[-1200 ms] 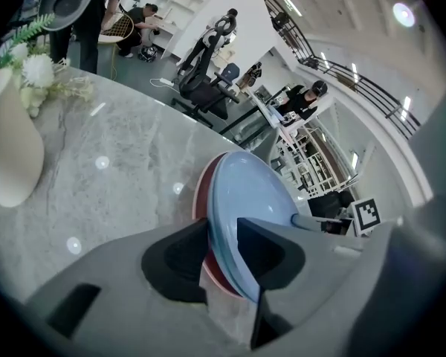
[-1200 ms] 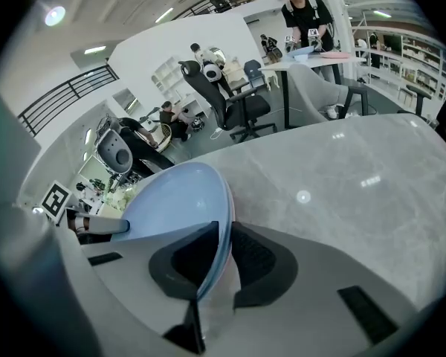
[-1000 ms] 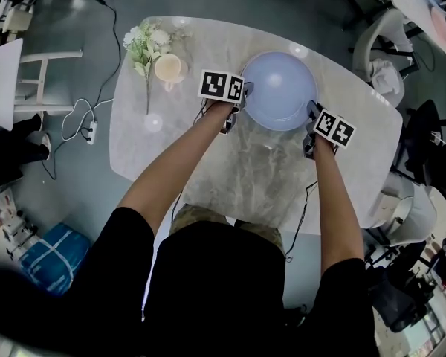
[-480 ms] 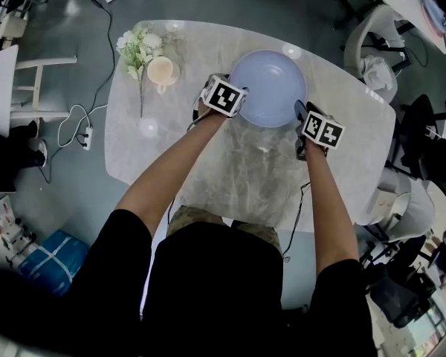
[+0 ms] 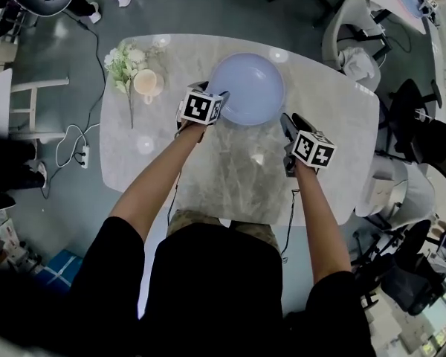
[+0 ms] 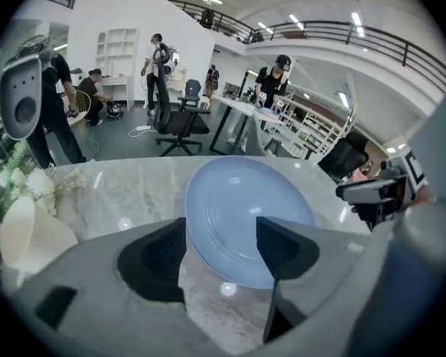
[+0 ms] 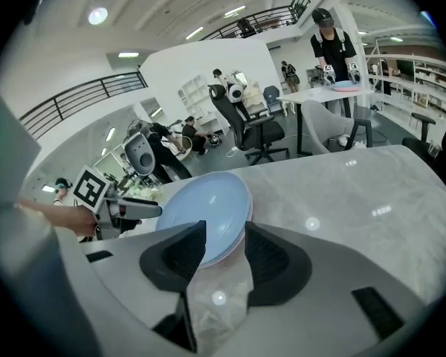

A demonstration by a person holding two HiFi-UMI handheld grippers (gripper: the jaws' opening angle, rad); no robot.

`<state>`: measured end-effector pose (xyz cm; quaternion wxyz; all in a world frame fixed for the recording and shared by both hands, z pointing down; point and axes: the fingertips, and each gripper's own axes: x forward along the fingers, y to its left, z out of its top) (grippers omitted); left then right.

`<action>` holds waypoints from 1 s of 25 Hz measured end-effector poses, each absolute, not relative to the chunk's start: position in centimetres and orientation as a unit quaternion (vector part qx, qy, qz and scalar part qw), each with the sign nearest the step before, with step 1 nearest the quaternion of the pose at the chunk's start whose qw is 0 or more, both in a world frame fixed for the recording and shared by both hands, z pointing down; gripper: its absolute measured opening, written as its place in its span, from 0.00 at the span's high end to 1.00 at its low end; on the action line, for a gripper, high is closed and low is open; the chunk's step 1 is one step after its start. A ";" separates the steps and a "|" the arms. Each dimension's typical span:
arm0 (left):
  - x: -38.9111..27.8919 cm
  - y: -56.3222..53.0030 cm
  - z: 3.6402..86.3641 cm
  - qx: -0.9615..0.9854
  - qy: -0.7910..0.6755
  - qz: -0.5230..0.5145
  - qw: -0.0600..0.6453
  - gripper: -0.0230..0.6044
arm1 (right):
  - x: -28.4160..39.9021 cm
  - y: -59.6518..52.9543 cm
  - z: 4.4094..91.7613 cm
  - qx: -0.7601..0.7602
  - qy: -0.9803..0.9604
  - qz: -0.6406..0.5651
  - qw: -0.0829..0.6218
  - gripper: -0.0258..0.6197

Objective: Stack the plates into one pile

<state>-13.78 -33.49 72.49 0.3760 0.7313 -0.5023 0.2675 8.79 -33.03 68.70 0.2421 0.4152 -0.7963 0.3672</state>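
1. Over the last second both tools have come off the rim of the pile of plates, which they flanked before. Their jaws have just been opening, and the right one has drawn further away than the left.
2. The left tool stands wide open and holds nothing. The blue top plate shows beyond the gap, with neither pad on it. In the head view this tool sits just beside the pile at about 8 o'clock.
3. The right tool is also spread apart and empty. It is clear of the pile at about 4 o'clock, with only bare stone under its jaws.
4. The pile rests toward 12 o'clock on the tabletop. The right gripper view shows a second rim under the blue plate, so at least two are stacked. No loose plate is in sight, so the job looks about done.
5. Risks from here:
   - The left tool is close enough that a careless swing could clip the rim and slide the top plate off centre.
   - The cup and flowers, at 9 o'clock from the pile, lie near the left arm's way back and could be knocked.
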 end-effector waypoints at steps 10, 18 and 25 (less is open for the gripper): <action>-10.0 -21.9 63.3 0.758 -0.531 0.084 0.370 0.50 | 15.5 -23.4 60.0 0.420 -0.827 0.319 0.193 0.72; -5.9 -10.0 55.5 0.742 -0.616 -0.006 0.264 0.69 | 19.9 -15.3 55.2 0.418 -0.846 0.288 0.164 0.73; -2.4 -3.7 49.7 0.767 -0.596 -0.036 0.234 0.92 | 20.6 -8.0 51.3 0.419 -0.862 0.260 0.118 0.91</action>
